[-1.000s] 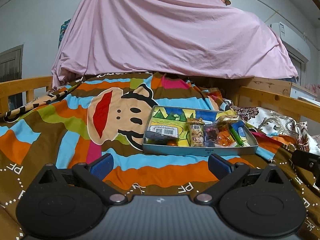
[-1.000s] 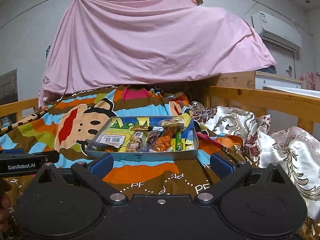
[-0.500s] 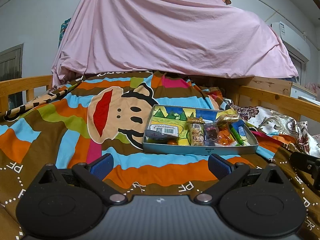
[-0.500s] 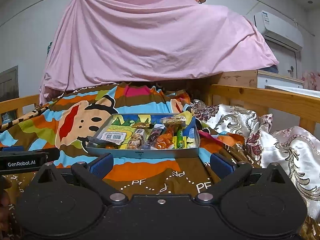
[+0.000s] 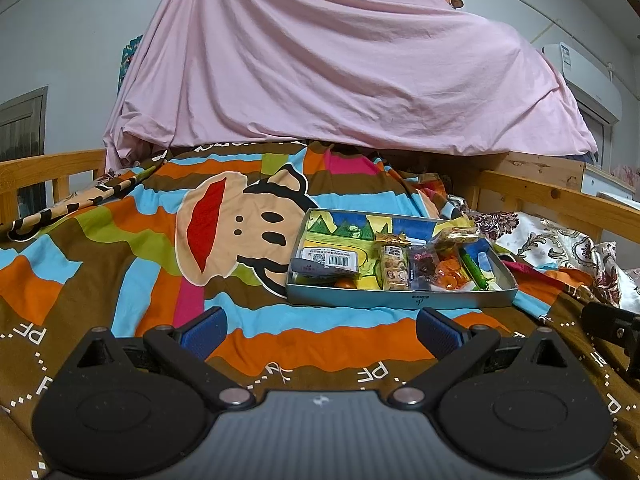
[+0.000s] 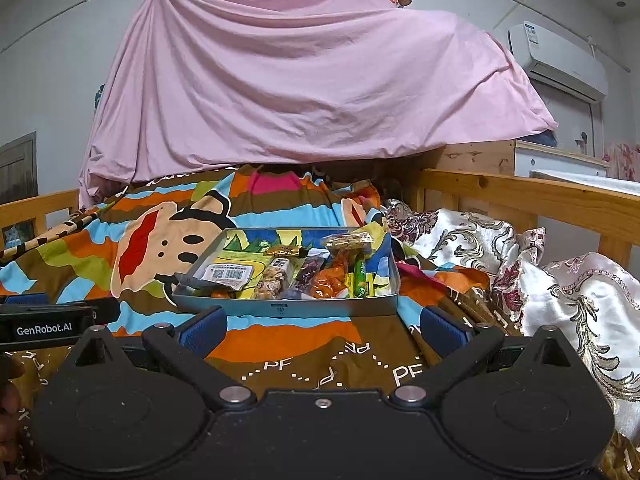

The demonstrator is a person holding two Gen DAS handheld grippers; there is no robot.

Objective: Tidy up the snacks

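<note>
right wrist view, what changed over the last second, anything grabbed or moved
The right gripper has eased forward toward the tin, which now sits lower and nearer its fingers. The left gripper barely shifted. Nothing was taken hold of or let go: both grippers stay open and empty, and the snacks lie in the tin as before, on the striped blanket.

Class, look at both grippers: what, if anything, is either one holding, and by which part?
Nothing is held. The left gripper and right gripper are both open and empty, short of the snack tray.
</note>
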